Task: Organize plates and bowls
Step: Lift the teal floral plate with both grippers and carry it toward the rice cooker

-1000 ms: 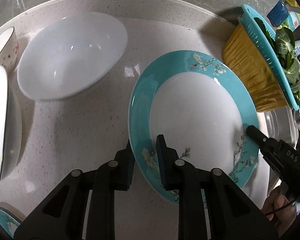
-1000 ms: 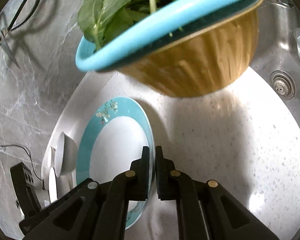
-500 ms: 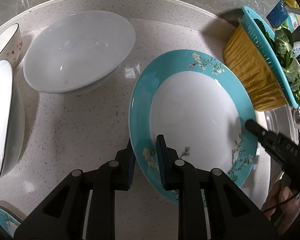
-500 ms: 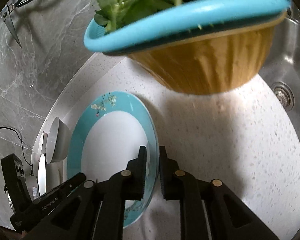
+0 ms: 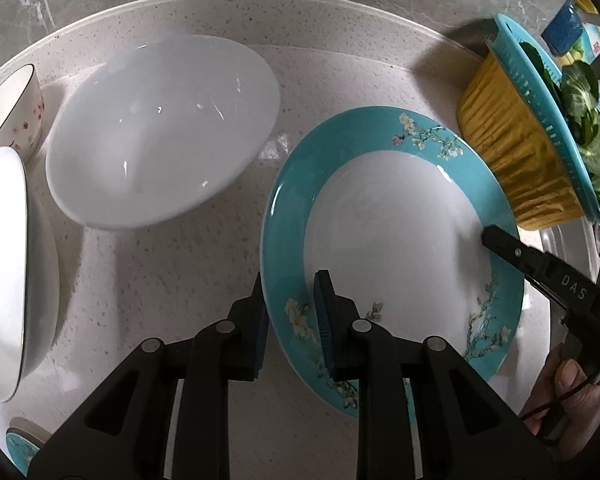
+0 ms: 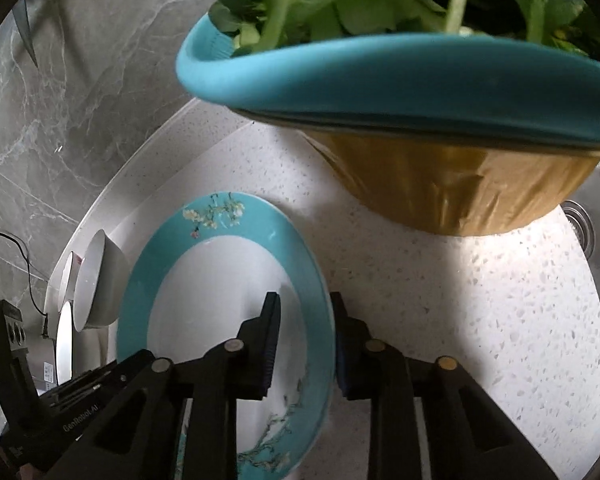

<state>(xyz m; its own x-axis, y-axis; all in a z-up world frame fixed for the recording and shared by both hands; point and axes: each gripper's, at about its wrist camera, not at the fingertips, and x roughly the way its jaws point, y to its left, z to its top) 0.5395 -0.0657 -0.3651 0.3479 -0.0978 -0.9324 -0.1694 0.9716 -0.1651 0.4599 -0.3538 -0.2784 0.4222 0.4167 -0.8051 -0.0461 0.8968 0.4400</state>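
Observation:
A teal-rimmed plate [image 5: 392, 240] with white centre and blossom pattern is held tilted above the counter. My left gripper [image 5: 292, 320] is shut on its near-left rim. In the right wrist view the same plate [image 6: 220, 280] has its right rim between the fingers of my right gripper [image 6: 304, 344], whose jaws stand apart around the rim. A large white bowl [image 5: 160, 136] sits to the left of the plate, with another white bowl [image 5: 8, 264] and a small patterned bowl [image 5: 12, 108] at the far left.
A yellow and teal colander of greens [image 5: 532, 144] stands at the right and fills the top of the right wrist view [image 6: 420, 100]. The sink [image 6: 580, 232] lies beyond it. A second teal plate's edge [image 5: 20, 448] shows bottom left.
My right gripper has opened its jaws around the plate's rim and moved in closer. The left gripper keeps its hold; the plate and bowls have shifted slightly right in its view.

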